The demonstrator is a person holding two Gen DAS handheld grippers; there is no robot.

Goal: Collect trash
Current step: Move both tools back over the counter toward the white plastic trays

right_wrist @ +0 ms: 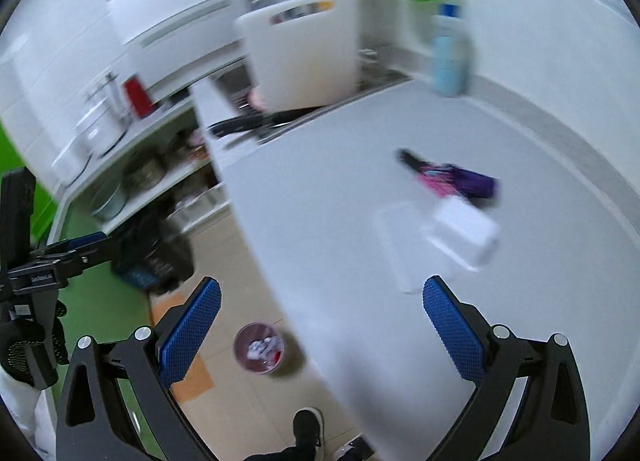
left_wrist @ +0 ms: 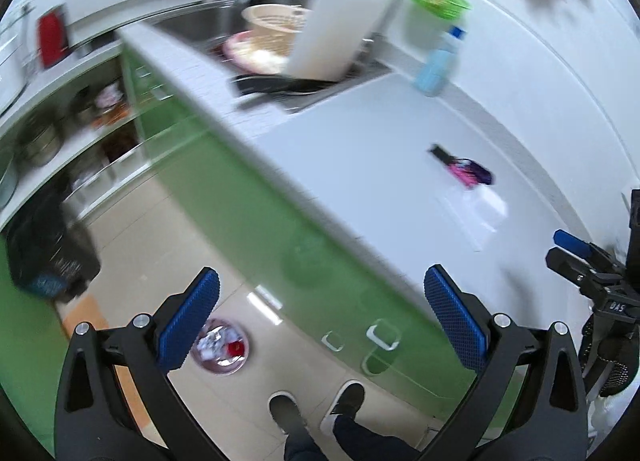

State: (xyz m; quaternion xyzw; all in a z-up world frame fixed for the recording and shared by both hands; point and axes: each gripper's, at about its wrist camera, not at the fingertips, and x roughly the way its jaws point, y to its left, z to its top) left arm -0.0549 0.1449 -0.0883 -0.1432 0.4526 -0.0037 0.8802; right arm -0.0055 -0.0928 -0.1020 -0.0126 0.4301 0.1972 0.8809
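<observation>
**Wrapper and tray still on the counter**

A purple-pink wrapper (right_wrist: 456, 181) and a clear plastic tray (right_wrist: 460, 235) lie right of centre on the white counter (right_wrist: 340, 221), uncollected. The bin (right_wrist: 259, 348) on the floor, lower centre, already holds scraps. Left gripper (left_wrist: 320, 321) and right gripper (right_wrist: 322, 321) both gape wide, holding nothing.

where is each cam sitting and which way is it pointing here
Left wrist: rides on the left tool, above the counter's front edge, facing forward and down toward the sink; open blue fingers, the person's shoes and the right tool show.
Right wrist: rides on the right tool, over the counter, facing the same way; open fingers, one shoe and the left tool show.
Shared: purple wrapper, white container, floor bin, cutting board, blue bottle.
</observation>
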